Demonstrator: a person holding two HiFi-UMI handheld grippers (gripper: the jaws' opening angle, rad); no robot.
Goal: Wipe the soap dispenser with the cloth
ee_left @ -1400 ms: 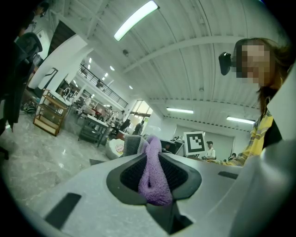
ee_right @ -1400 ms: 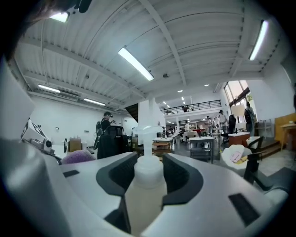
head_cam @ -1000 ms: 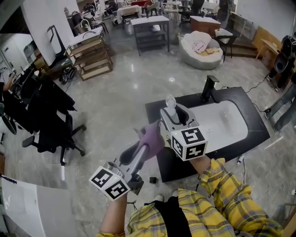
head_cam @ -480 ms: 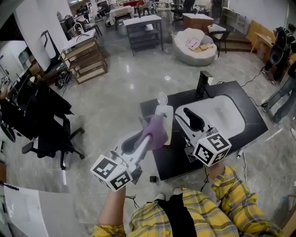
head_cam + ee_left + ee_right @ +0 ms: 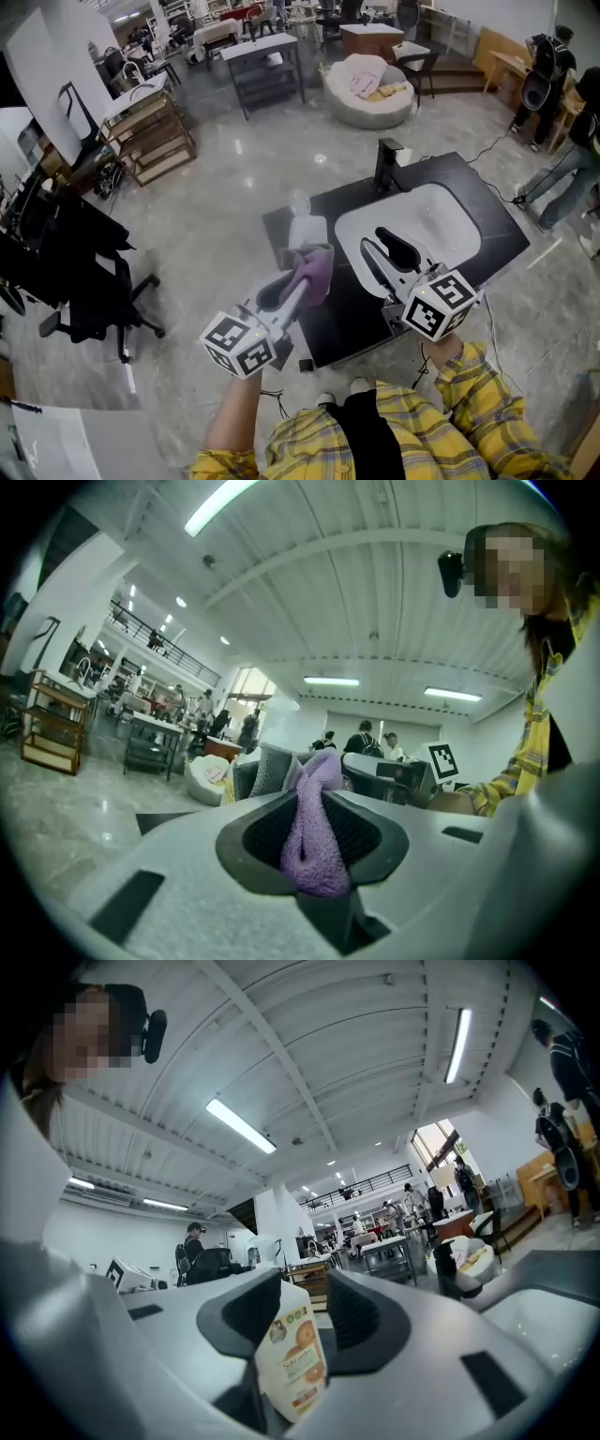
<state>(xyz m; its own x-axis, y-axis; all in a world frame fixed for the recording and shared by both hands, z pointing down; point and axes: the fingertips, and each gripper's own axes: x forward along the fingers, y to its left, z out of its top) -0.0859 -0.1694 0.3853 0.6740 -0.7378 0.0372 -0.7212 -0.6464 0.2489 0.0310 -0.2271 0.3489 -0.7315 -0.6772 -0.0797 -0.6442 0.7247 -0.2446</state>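
soap dispenser (image 5: 306,228): lower half hidden behind purple cloth (image 5: 313,272)
dispenser label (image 5: 298,1358): print too small to read

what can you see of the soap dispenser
The dispenser is a pale, plastic-looking bottle with a clear pump on top. It stands upright on the dark counter, just left of the white sink. The right gripper view shows its label, printed with orange fruit. The purple cloth, clamped in the left claw, covers its lower front; whether they actually touch can't be told.
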